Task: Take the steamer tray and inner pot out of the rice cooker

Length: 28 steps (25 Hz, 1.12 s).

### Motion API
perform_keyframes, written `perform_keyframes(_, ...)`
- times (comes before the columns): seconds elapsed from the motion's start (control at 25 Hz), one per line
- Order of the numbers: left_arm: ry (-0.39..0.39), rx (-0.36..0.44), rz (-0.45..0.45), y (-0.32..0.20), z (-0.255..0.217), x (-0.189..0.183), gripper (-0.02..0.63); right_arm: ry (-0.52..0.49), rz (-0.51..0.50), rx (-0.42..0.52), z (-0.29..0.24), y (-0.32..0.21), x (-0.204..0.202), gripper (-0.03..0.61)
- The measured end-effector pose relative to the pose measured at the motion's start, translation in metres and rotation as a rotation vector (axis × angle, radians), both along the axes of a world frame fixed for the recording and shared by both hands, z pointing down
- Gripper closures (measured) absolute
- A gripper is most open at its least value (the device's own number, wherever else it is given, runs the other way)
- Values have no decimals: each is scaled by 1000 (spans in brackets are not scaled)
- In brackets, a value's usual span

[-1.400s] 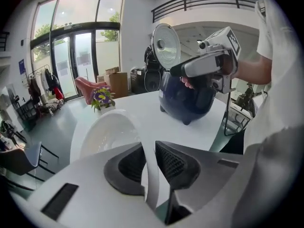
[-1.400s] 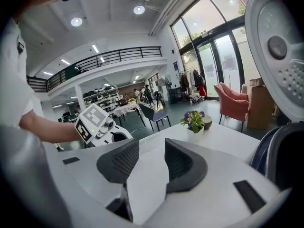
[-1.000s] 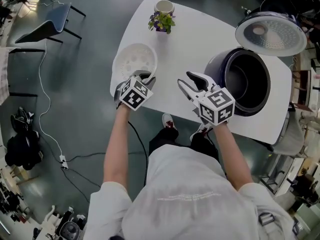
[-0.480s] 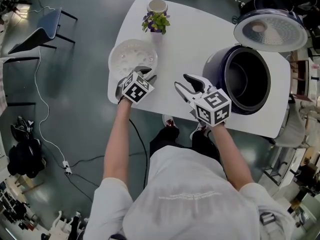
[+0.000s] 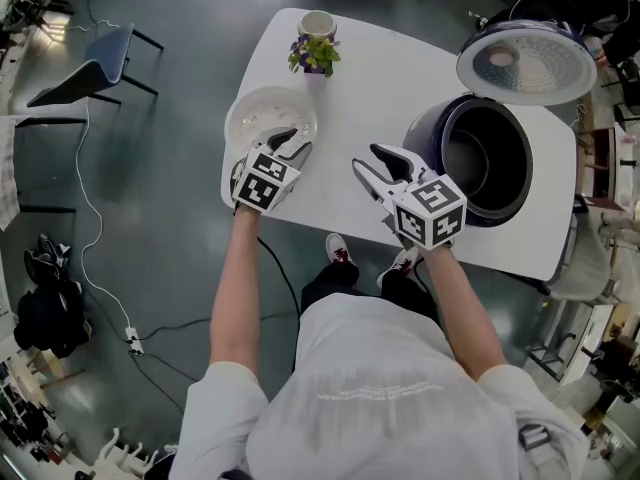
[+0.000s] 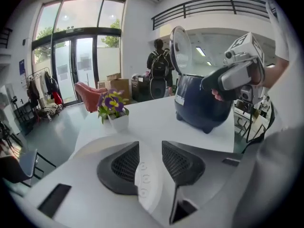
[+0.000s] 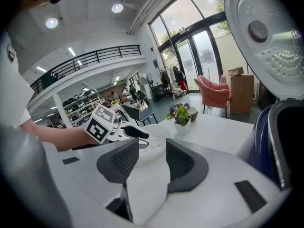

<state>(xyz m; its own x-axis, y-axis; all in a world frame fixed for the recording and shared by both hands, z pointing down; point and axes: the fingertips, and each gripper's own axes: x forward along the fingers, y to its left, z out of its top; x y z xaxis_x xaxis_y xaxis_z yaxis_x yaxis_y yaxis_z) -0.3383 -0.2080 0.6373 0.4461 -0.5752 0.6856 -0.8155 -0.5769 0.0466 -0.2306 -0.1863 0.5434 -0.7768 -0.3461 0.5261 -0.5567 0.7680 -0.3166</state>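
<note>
The white perforated steamer tray (image 5: 268, 116) lies flat on the table's left end. My left gripper (image 5: 289, 144) hangs over its near rim with jaws opening; in the left gripper view the tray's rim (image 6: 145, 179) lies between the pads (image 6: 122, 164) with a gap beside it. My right gripper (image 5: 378, 159) stands open and empty over the table, just left of the dark blue rice cooker (image 5: 432, 133). The dark inner pot (image 5: 488, 158) sits inside the cooker, whose lid (image 5: 527, 63) stands open. The right gripper view shows the tray (image 7: 154, 144) and left gripper (image 7: 128, 130) ahead.
A small flower pot (image 5: 314, 56) and a cup (image 5: 318, 22) stand at the table's far edge (image 5: 400, 30) behind the tray. A blue chair (image 5: 95, 60) stands on the floor to the left. Cables trail across the floor (image 5: 95, 228).
The left gripper's jaws have spread apart from the tray's near rim and the gripper has lifted a little. The tray stays on the table. The right gripper has hardly moved.
</note>
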Motion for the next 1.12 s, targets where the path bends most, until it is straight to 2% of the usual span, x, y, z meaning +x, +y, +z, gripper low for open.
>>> perform_keyframes(0.24,14,119,-53,-3,-56,1,450,-33,17,78,-39,-8,10,394)
perform_keyframes(0.52,58,273,-100,-17,-137,14,454,-74,83,202,-95,-28,45,394)
perform_keyframes(0.76,162,412,-143,-25,-209,36,459,-85,183,331,-147,-45,102,394)
perform_keyframes(0.92,160,480,-158,-41,-240,44,465,-75,256,402,-175,-61,142,394)
perform_keyframes(1.12,167,510,-122,-50,-256,72,465,-57,337,462,-193,-65,187,394)
